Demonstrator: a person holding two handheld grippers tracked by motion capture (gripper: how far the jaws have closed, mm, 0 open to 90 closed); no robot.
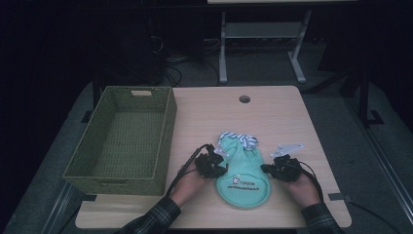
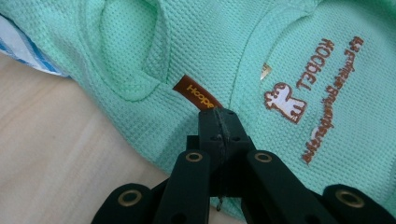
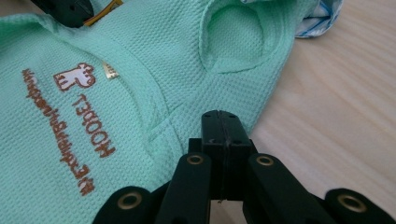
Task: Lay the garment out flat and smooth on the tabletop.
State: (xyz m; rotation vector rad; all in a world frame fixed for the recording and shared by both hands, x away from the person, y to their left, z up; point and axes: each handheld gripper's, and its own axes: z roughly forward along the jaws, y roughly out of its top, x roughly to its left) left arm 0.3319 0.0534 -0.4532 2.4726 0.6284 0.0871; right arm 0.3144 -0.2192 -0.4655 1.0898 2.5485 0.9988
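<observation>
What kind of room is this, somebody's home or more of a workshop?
Probably a lab or recording room, not a home. A plain wooden table stands alone in the dark, cables lie loose on the floor behind it, and a second desk's metal frame stands further back.

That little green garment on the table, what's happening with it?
A person is working on a small mint-green garment lying flat on a wooden table, with a hand-held gripper on each side. The left gripper sits at its left edge, near a brown label; the right gripper sits at its right edge. Both have their fingers closed, seemingly pinching the fabric. A green woven basket stands empty to the left.
</observation>
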